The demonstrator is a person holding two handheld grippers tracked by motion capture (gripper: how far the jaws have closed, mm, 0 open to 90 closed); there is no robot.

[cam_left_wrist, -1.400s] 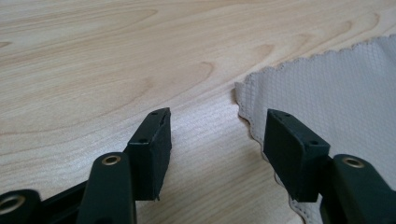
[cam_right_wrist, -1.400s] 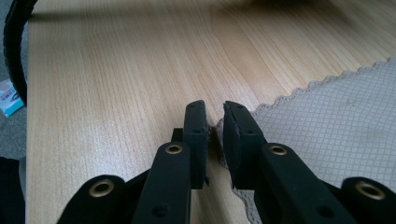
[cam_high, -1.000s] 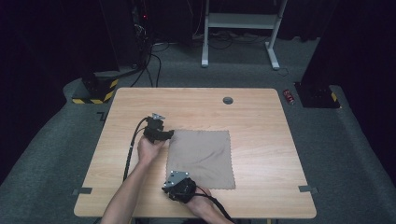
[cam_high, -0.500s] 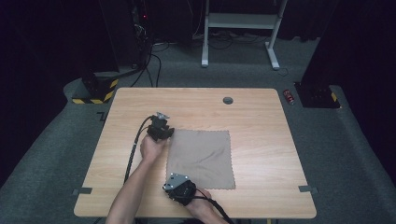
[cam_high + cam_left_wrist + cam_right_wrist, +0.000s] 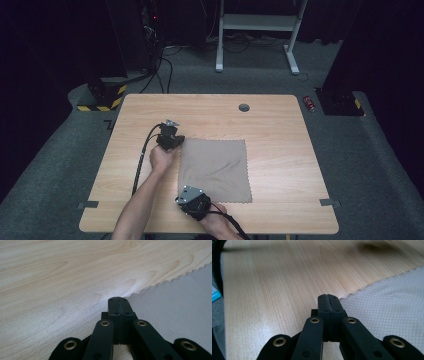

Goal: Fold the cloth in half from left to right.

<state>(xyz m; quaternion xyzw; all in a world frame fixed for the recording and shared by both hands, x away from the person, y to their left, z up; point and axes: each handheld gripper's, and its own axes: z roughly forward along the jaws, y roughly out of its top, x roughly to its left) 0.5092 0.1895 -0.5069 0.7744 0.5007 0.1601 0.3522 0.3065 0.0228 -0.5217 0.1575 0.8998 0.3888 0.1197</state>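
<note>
From the high view I had my right claw (image 5: 192, 197) at the near edge of the table (image 5: 280, 125), right at the near-left corner of the brown cloth (image 5: 215, 167). In the right gripper view that claw (image 5: 328, 297) was clenched, its two jaws pressed flat together with no gap, and its tip sat at the scalloped edge of the cloth (image 5: 392, 312); whether any fabric was pinched between the jaws I could not tell. The cloth lay spread flat on the table, left of centre and toward the near side, with a few soft wrinkles across its middle. Farther off, my left hand (image 5: 161, 159) carried the left claw (image 5: 172, 142) at the far-left corner of the cloth, its cable (image 5: 142, 160) trailing back toward the near side along my forearm. In the left gripper view the left claw (image 5: 119, 299) was also clenched tight, jaws closed against each other, tip resting just at the cloth's (image 5: 180, 305) zigzag border where it met the bare wood; again I could not tell if it had the fabric. Beyond the cloth, near the far edge of the table, sat a small round grommet (image 5: 244, 107). On the floor past the right far corner lay a small red object (image 5: 310, 103).
</note>
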